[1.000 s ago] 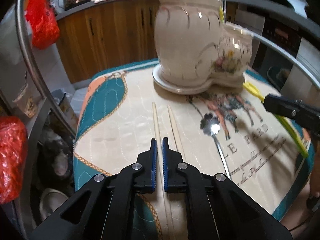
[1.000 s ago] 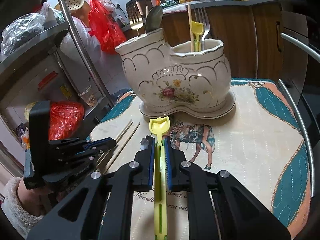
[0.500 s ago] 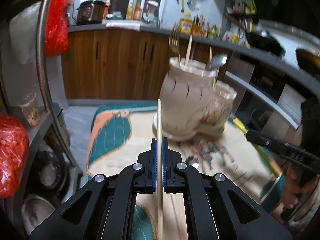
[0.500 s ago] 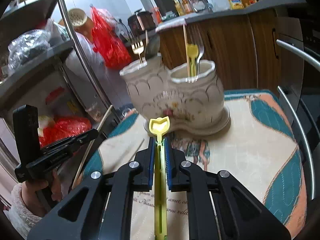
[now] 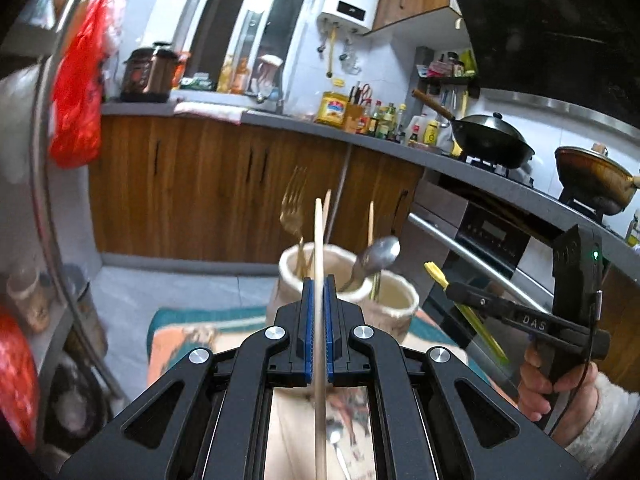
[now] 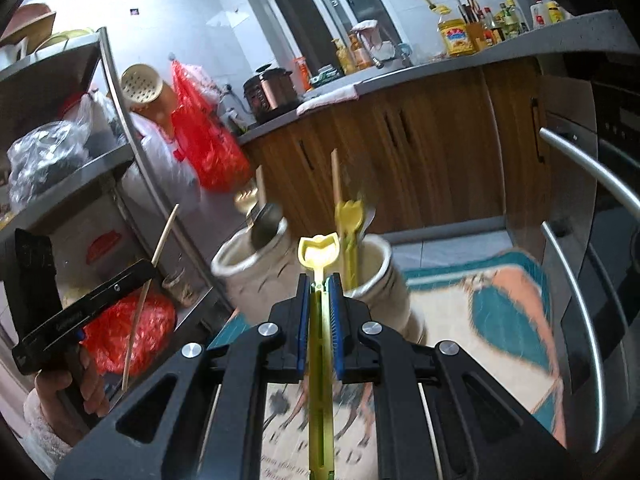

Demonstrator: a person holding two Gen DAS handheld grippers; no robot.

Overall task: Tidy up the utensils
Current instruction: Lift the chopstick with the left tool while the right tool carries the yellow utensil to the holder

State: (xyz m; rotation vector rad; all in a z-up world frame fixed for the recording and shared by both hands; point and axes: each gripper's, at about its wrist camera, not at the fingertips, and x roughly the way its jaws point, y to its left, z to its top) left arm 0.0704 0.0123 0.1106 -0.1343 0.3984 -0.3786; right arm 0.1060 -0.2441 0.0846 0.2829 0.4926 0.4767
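My left gripper (image 5: 318,282) is shut on a pale wooden chopstick (image 5: 319,236), held up in the air with its tip above the white two-pot ceramic utensil holder (image 5: 394,308). That holder carries a gold fork (image 5: 291,210), a steel spoon (image 5: 378,254) and more chopsticks. My right gripper (image 6: 320,280) is shut on a yellow plastic utensil (image 6: 318,250), raised just short of the holder (image 6: 256,276). From the right wrist view, the left gripper (image 6: 150,268) with its chopstick (image 6: 150,284) hangs at the left. In the left wrist view the right gripper (image 5: 450,288) hangs at the right.
A printed quilted mat (image 6: 500,304) covers the table, and a spoon (image 5: 334,440) lies on it under the left gripper. A metal shelf rack with red bags (image 6: 128,332) stands at one side. An oven with bar handles (image 6: 592,164) and wooden cabinets (image 5: 200,184) lie beyond.
The left gripper closed on one chopstick on the mat and lifted it. Both grippers rose and tilted up, so the holder now sits lower in each view. A second chopstick stayed behind.
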